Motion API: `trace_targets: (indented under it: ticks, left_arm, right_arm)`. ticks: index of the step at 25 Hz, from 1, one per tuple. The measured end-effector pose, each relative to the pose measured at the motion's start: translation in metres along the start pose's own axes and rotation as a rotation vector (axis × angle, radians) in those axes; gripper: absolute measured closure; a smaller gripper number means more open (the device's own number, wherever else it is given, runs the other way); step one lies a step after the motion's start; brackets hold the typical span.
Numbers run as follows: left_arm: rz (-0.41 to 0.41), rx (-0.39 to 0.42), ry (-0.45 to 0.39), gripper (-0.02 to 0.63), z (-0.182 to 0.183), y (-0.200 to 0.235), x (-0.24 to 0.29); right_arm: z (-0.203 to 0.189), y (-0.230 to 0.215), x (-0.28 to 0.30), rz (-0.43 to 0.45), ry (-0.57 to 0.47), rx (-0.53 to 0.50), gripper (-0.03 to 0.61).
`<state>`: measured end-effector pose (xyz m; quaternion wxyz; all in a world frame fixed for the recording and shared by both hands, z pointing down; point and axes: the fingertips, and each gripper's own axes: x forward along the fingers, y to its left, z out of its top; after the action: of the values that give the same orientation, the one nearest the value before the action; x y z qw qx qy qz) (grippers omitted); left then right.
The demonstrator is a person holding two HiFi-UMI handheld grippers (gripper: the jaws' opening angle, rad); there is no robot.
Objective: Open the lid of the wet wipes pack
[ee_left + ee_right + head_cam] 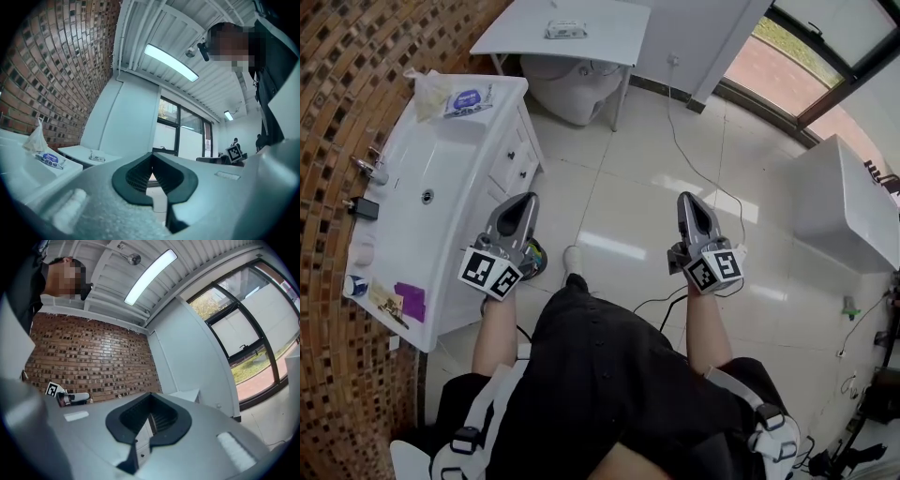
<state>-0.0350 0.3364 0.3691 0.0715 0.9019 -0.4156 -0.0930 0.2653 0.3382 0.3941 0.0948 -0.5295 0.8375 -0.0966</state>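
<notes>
Both my grippers are shut with nothing between the jaws. Each gripper's own view shows its dark pads meeting at the tips: the left gripper (pixel 527 200) (pixel 151 169) and the right gripper (pixel 687 199) (pixel 149 412). I hold them side by side, pointing roughly level over the tiled floor (pixel 628 197).

The wet wipes pack (pixel 565 30) (pixel 97 157) lies flat on the white table (pixel 609 37) (pixel 75 151), well ahead of both grippers. It is a little right of the left gripper's line and left of the right gripper's. Neither gripper is near it.

Just to the left of my left gripper stands the sink unit (pixel 464 202) with its drawers (pixel 517 155). Its basin (pixel 403 183) shows the drain hole (pixel 427 196). On the far end of its rim, ahead and left of the left gripper, lie a blue-labelled packet (pixel 469 99) (pixel 48 159) and a crumpled plastic bag (pixel 431 89) (pixel 36 138), touching each other. On the near end, beside and behind the left gripper, lies a purple cloth (pixel 411 301). A tap (pixel 371 169) sits on the basin's far side by the mosaic wall (pixel 337 84).

Under the table sits a white rounded fixture (pixel 577 94). A cable (pixel 689 159) runs over the floor ahead of the right gripper. Well off to that gripper's right stands a white block (pixel 834 211). Between the sink unit's edge and that block, bare floor lies ahead of both grippers up to the table.
</notes>
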Motion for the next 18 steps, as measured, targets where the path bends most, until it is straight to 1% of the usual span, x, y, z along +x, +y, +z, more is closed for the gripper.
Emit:
trace_targets:
  ticks: [6, 11, 14, 18]
  left_arm:
    - [-0.016, -0.003, -0.005, 0.615, -0.002, 0.043, 0.043]
    - [-0.023, 0.005, -0.01, 0.615, 0.001, 0.084, 0.077]
    - [-0.025, 0.003, -0.013, 0.615, 0.003, 0.105, 0.09]
    - [-0.027, 0.001, -0.023, 0.615, 0.01, 0.135, 0.105]
  right_arm:
    - [0.01, -0.008, 0.053, -0.003, -0.013, -0.027, 0.574]
    - [0.015, -0.012, 0.107, 0.024, -0.008, -0.07, 0.574]
    - [0.015, -0.013, 0.137, 0.03, -0.017, -0.058, 0.574]
    - [0.015, -0.013, 0.177, 0.035, -0.013, -0.069, 0.574]
